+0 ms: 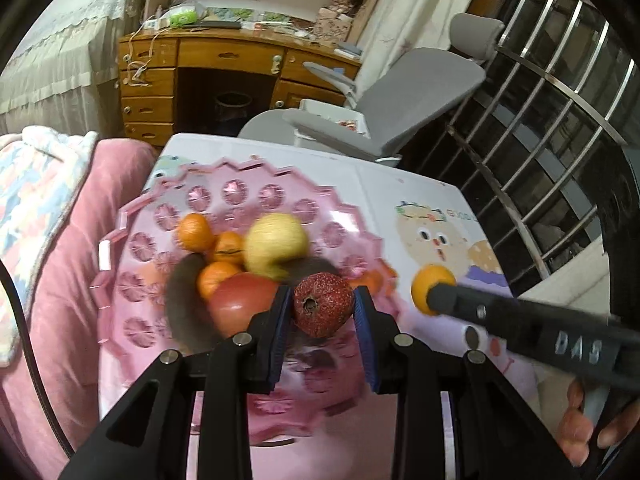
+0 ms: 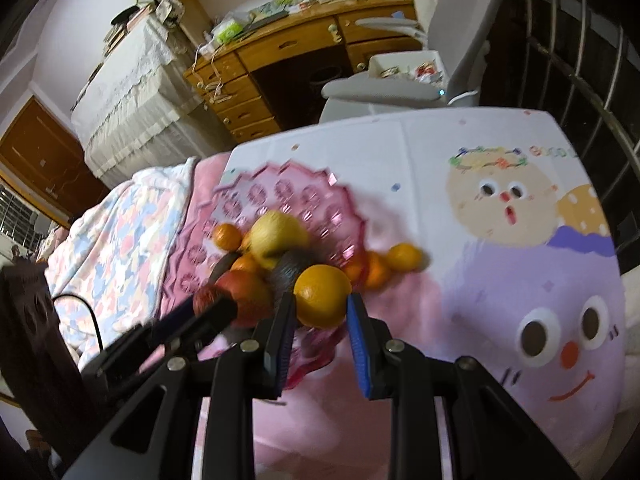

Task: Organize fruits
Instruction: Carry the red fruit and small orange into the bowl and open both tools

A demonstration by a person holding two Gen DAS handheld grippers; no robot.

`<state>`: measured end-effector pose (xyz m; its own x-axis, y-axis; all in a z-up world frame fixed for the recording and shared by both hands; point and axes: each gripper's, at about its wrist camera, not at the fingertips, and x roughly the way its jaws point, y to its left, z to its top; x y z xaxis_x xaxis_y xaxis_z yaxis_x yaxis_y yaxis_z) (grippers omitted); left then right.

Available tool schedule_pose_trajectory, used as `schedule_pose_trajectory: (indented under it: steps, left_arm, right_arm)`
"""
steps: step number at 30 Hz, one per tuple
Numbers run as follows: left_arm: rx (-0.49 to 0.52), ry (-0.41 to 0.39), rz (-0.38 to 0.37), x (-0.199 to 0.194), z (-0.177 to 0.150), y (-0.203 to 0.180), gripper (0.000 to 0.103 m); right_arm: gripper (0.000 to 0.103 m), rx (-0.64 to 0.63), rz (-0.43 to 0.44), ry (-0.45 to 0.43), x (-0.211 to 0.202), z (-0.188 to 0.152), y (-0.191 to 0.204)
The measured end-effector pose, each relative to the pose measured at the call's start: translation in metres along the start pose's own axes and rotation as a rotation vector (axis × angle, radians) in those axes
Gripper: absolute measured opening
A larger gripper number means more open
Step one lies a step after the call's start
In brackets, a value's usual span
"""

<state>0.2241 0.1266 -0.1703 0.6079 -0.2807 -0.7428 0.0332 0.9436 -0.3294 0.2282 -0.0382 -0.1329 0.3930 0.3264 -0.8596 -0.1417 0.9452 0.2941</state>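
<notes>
Above the pink fruit plate (image 1: 120,248), the left gripper (image 1: 323,308) jaws clamp a red fruit (image 1: 322,305), its dark end toward the camera, while the right gripper (image 2: 322,312) jaws grasp an orange (image 2: 322,295).

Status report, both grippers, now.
Left gripper shut on red fruit over pink bowl. Right gripper shut on orange. Nothing blocking.

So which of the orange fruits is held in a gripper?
The orange clamped between the right gripper pads, beside the pink bowl. The other oranges lie loose in or beside the bowl.
</notes>
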Motion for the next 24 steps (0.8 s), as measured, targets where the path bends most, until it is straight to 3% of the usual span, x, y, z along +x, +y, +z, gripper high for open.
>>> schedule_pose_trajectory:
  steps: [11, 19, 20, 22, 24]
  left_arm:
    - [-0.036, 0.031, 0.092, 0.005, -0.003, 0.063, 0.030]
    - [-0.048, 0.061, 0.137, 0.009, -0.006, 0.081, 0.030]
    - [-0.055, 0.067, 0.142, 0.009, -0.007, 0.082, 0.032]
    - [-0.059, 0.072, 0.147, 0.008, -0.008, 0.083, 0.049]
    - [-0.060, 0.065, 0.152, 0.005, -0.009, 0.081, 0.056]
  right_arm:
    - [0.026, -0.053, -0.009, 0.103, 0.044, -0.030, 0.051]
    - [0.028, -0.066, 0.001, 0.106, 0.055, -0.039, 0.064]
    - [0.028, -0.068, 0.003, 0.095, 0.054, -0.040, 0.065]
    - [0.028, -0.064, 0.012, 0.082, 0.052, -0.040, 0.065]
    - [0.028, -0.060, 0.021, 0.074, 0.051, -0.040, 0.064]
